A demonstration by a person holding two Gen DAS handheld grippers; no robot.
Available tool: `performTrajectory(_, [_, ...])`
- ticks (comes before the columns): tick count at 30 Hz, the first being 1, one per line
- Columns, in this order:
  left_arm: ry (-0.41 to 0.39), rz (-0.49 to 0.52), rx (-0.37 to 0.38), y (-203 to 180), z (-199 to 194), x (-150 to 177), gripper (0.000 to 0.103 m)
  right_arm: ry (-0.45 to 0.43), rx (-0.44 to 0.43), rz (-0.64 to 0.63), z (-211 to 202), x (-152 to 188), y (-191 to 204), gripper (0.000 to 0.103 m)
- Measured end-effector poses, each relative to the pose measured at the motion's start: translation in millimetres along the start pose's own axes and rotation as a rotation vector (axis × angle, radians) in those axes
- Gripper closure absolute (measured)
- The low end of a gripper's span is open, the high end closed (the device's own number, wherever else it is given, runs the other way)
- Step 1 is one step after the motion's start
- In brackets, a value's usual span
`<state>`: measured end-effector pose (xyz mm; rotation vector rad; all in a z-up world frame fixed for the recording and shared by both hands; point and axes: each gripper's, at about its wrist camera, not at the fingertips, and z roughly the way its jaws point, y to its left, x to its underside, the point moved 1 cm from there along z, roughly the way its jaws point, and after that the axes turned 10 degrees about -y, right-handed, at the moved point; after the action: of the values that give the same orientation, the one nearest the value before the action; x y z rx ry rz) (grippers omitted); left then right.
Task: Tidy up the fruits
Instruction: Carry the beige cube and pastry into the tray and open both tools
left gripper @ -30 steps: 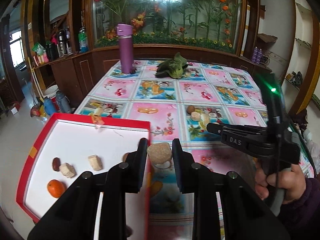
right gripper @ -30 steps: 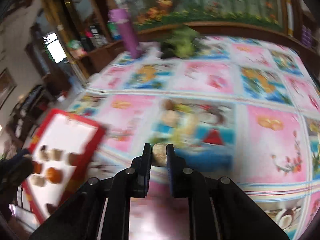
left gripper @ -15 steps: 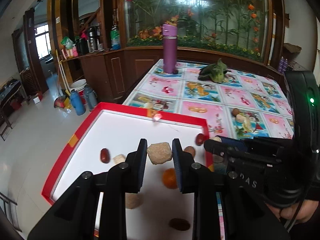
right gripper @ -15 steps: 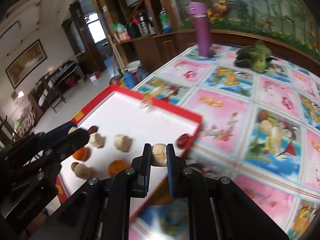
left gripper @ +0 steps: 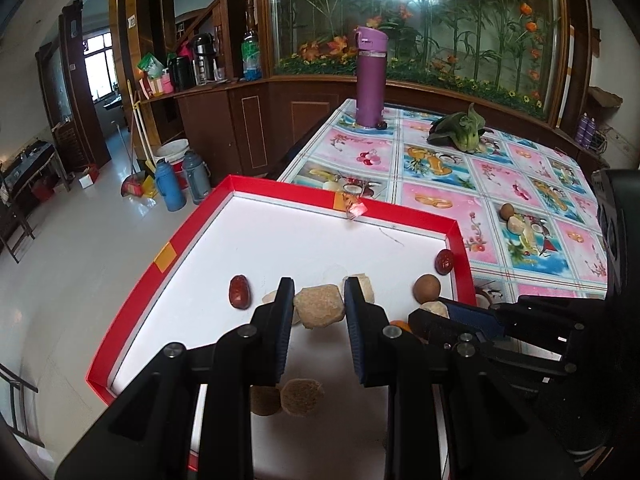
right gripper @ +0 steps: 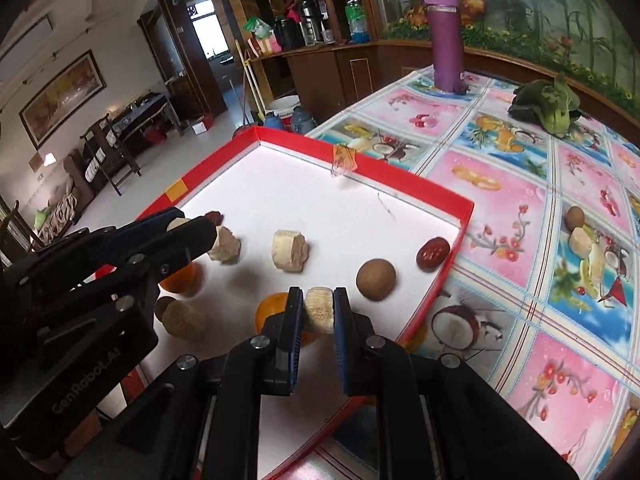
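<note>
Both your grippers have swung from the floral worktop (right gripper: 500, 184) to above the red-rimmed white tray (left gripper: 200, 220). The left gripper (left gripper: 318, 300) is clamped on a tan lumpy fruit piece (left gripper: 319, 306), the right gripper (right gripper: 318, 308) on a pale cylindrical fruit chunk (right gripper: 319, 309); releasing comes next. An orange citrus (right gripper: 272, 308) lies beneath the right one, crowding the drop; two more fruits (right gripper: 578, 228) wait at far right.

Inside the red tray (right gripper: 460, 216) lie two red dates (right gripper: 432, 254), two oranges (right gripper: 182, 278), one round brown fruit (right gripper: 376, 279) and roughly four loose pale chunks (right gripper: 290, 249) (two more are gripped above it). Beyond its far-right corner, two more pieces (right gripper: 578, 232).
</note>
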<state>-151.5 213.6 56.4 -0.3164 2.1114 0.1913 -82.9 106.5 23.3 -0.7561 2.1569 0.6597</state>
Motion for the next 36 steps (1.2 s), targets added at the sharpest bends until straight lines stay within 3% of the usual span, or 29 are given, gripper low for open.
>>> performTrajectory(9, [0.077, -0.026, -0.035, 10.7, 16.3, 10.6, 0.074, 0.003, -0.016, 0.011, -4.1, 3.4, -2.0, 0.089])
performTrajectory(11, [0.095, -0.036, -0.038, 12.4, 18.4, 12.8, 0.060, 0.007, -0.029, 0.020, -5.2, 3.5, -4.5, 0.089])
performTrajectory(14, [0.088, -0.034, -0.062, 12.8, 16.5, 12.4, 0.037, 0.010, -0.038, 0.039, -7.7, 4.7, -9.5, 0.078])
performTrajectory(17, [0.083, -0.031, -0.072, 10.8, 14.5, 11.2, 0.031, 0.012, -0.054, 0.058, -11.3, 6.7, -14.1, 0.072])
performTrajectory(28, [0.082, -0.024, -0.069, 1.8, 10.1, 7.6, 0.023, -0.083, -0.039, 0.112, -43.5, 9.2, -48.5, 0.072])
performTrajectory(36, [0.057, 0.037, -0.020, -33.4, -0.7, 1.2, 0.019, -0.121, 0.075, 0.226, -67.1, 16.2, -117.3, 0.072])
